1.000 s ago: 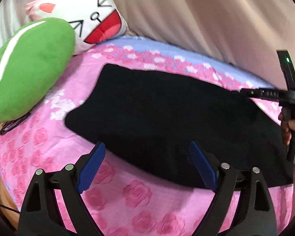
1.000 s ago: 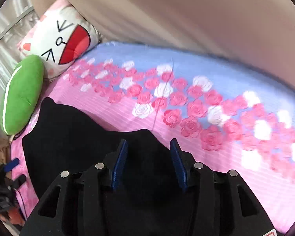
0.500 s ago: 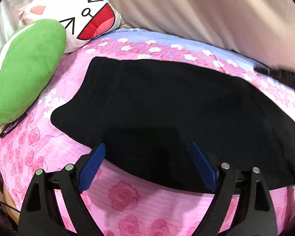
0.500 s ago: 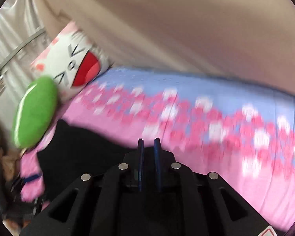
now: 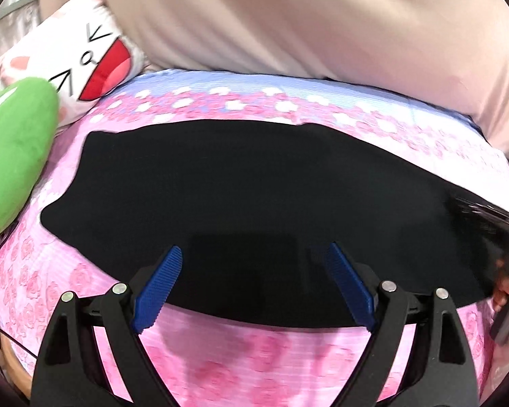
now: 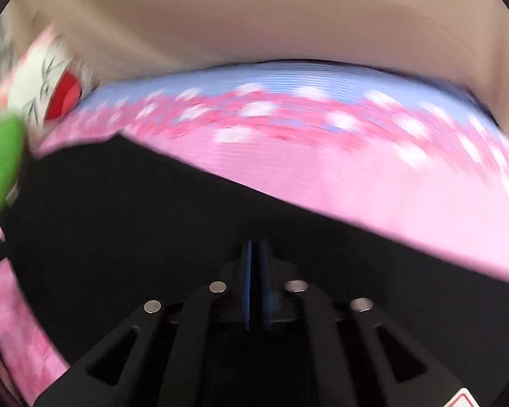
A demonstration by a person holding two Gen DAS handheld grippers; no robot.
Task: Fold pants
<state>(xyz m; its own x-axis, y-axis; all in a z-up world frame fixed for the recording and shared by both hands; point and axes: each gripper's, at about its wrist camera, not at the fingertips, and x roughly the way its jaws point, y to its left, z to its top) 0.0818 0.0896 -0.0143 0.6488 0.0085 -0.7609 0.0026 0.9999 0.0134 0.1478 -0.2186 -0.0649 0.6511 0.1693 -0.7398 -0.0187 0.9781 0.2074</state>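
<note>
Black pants (image 5: 247, 190) lie flat across a pink rose-print bedspread (image 5: 241, 349). My left gripper (image 5: 252, 264) is open, its blue pads spread over the pants' near edge, touching nothing. My right gripper (image 6: 256, 254) has its blue pads pressed together over the black pants (image 6: 152, 224), and dark cloth seems to sit between them; the view is motion-blurred. The right gripper also shows blurred at the right edge of the left wrist view (image 5: 492, 217), over the pants' right end.
A green plush cushion (image 5: 13, 156) and a white cat-face pillow (image 5: 81, 64) sit at the bed's left end. A beige curtain (image 5: 305, 20) hangs behind the bed. The bedspread turns blue (image 5: 254, 83) along the far edge.
My right gripper closed from open to shut over the pants' end and is moving fast. My left gripper stayed open and came in closer over the pants' near edge.
</note>
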